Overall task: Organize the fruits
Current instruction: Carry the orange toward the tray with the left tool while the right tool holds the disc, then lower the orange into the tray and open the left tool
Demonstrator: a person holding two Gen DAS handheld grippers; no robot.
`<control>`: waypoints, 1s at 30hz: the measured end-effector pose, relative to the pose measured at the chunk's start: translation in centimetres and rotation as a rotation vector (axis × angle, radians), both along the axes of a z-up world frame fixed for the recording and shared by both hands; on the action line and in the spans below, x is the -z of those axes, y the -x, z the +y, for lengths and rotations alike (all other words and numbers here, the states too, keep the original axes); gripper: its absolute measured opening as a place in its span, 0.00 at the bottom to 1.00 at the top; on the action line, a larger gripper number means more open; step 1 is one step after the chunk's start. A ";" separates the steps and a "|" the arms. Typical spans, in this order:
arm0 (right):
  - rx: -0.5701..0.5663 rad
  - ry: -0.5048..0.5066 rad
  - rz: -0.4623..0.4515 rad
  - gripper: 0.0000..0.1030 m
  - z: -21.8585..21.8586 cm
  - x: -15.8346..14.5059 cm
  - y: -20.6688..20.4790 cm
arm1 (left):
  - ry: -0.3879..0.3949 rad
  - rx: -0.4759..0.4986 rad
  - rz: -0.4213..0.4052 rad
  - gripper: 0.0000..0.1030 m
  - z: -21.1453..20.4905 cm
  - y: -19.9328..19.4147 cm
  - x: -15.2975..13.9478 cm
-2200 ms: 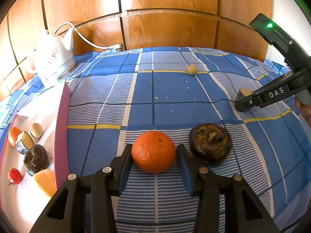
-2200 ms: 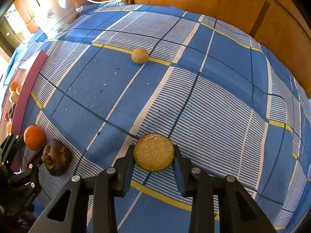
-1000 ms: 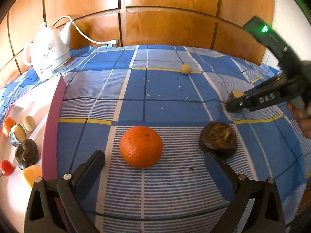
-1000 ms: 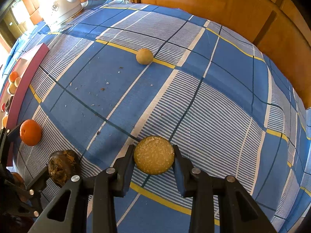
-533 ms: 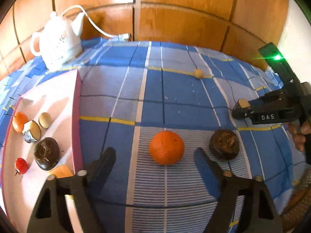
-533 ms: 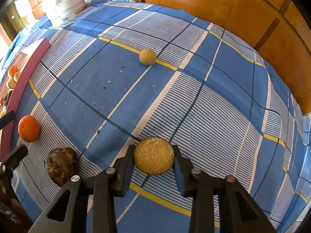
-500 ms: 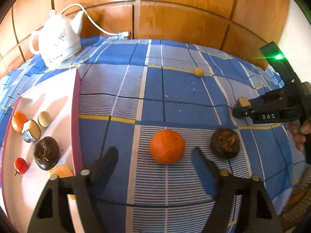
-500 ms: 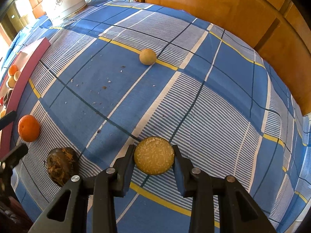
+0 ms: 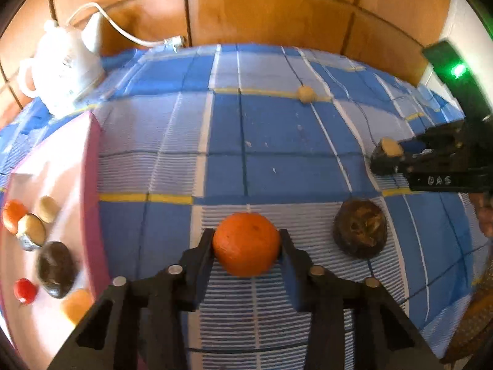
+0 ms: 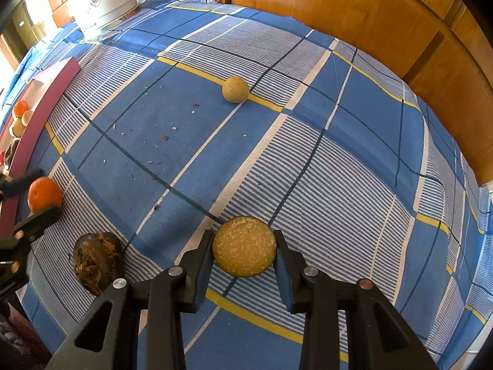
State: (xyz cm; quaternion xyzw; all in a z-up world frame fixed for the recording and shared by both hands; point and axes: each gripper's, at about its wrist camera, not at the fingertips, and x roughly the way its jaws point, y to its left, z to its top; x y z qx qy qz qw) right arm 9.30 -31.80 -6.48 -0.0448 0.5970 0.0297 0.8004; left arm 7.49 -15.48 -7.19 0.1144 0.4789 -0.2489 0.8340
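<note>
Orange fruit (image 9: 246, 248) is sitting on the blue-checked cloth (image 9: 277, 141) near the tray-side edge, w/ the left gripper (image 9: 246, 246) pinching it; its jaws have just been closing, and both pads are now pressing on the orange's sides; the left view is a bit blurred, so I can't tell if the orange is lifting off the cloth; the right gripper (image 10: 244, 248) is clamping a flat, round yellowish piece (image 10: 244, 246) w/ a grainy cut face, further in from that edge, toward the middle of the cloth; a dark brown wrinkled fruit (image 9: 360, 231) is lying on the cloth btwn the two grippers, just beside the orange but apart from it, touching neither gripper; a small tan ball-shaped fruit (image 10: 235, 89) is resting on a yellow stripe toward the far edge of the cloth, near the wooden panelling (image 10: 339, 6); the pink tray (image 9: 92, 185) is lying along the cloth's left edge, holding several pieces: a small orange one (image 9: 12, 219), a tan one (image 9: 47, 208), a cut brown-and-cream one (image 9: 30, 231), a dark brown one (image 9: 57, 268), a red one (image 9: 24, 289) and a yellow-orange one (image 9: 77, 303); a white kettle (image 9: 66, 67) w/ its cord is standing at the far left corner
</note>
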 end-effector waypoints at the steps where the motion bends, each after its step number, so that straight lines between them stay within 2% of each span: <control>1: -0.005 0.003 -0.002 0.36 0.1 0.0 0.0 | -0.005 0.002 -0.017 0.39 -0.1 0.2 -0.1; 5: -0.021 0.013 -0.010 0.35 0.4 0.0 0.2 | -0.020 -0.007 -0.026 0.38 0.1 0.7 -0.3; 11: -0.027 0.012 -0.015 0.35 0.8 -0.2 0.4 | 0.034 -0.074 -0.063 0.38 3.3 0.8 -3.1; 15: -0.025 0.010 -0.020 0.35 0.7 -0.2 0.8 | 0.085 -0.184 -0.083 0.38 7.6 0.1 -5.2; 18: -0.026 0.010 -0.023 0.35 0.5 -0.2 0.9 | 0.082 -0.274 -0.108 0.39 11.5 -0.3 -6.1; 23: -0.029 0.014 -0.027 0.35 0.4 -0.2 0.9 | 0.047 -0.462 -0.086 0.39 18.1 -2.4 -5.5; 27: -0.030 0.023 -0.032 0.35 0.5 -0.2 1.0 | 0.028 -0.546 -0.082 0.39 21.5 -3.5 -4.6; 30: -0.027 0.023 -0.032 0.35 0.6 -0.3 1.0 | -0.001 -0.564 -0.087 0.39 22.4 -4.6 -3.6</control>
